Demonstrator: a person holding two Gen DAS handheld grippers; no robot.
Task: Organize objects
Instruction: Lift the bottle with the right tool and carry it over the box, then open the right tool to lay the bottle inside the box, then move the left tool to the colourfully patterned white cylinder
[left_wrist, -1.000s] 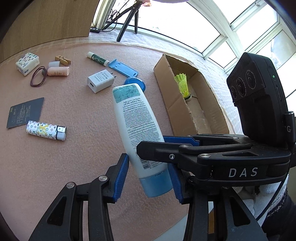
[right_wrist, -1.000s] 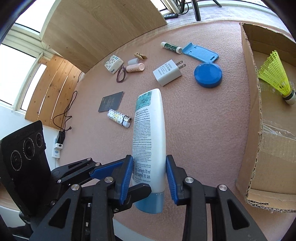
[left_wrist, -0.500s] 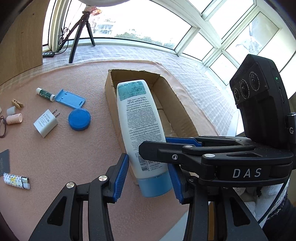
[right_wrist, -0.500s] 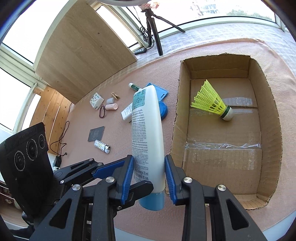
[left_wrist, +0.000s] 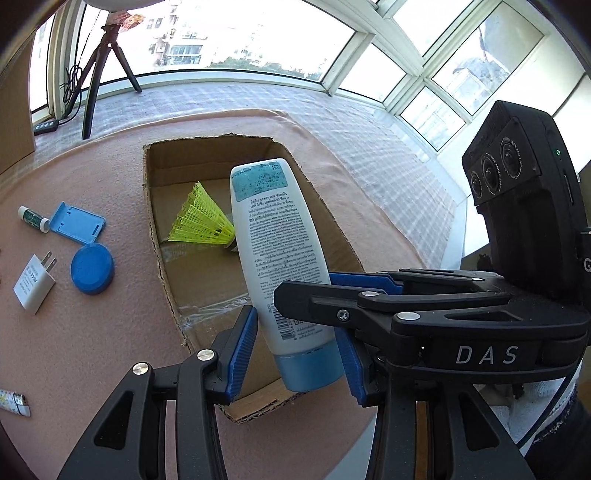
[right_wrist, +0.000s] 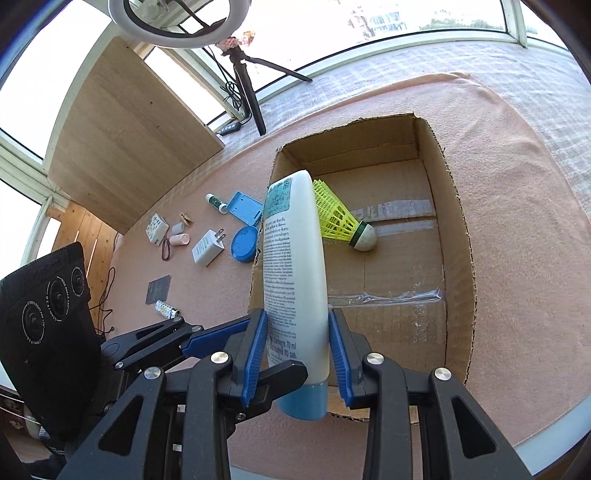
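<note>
Lotion tube (left_wrist: 280, 254), white with a blue cap at its lower end, is pinched between both claws at once and hangs above the near part of an open cardboard box (left_wrist: 340, 236). Seen from the right wrist, the right claw (right_wrist: 297, 354) has its blue pads (right_wrist: 255, 350) pressed on the tube's two narrow edges just above the cap, while the tube's flat sealed end points away from that claw toward the box's far wall. Seen from the left wrist, the left claw (left_wrist: 295, 354) pinches the tube's broad printed faces at the same low spot, and the right claw crosses in from the right side of it, so the two pairs of pads meet the tube at right angles. Beyond the claws, on the box floor, lies a yellow shuttlecock (right_wrist: 340, 221), its cork tip toward the right of the right claw. Left of the left claw, outside the box on the pink cloth of the bench (left_wrist: 92, 350), lie a blue round lid (left_wrist: 91, 269), a blue flat holder (left_wrist: 75, 221), a white charger plug (left_wrist: 35, 288) and a small green-labelled stick (left_wrist: 32, 218), all apart from the box.
</note>
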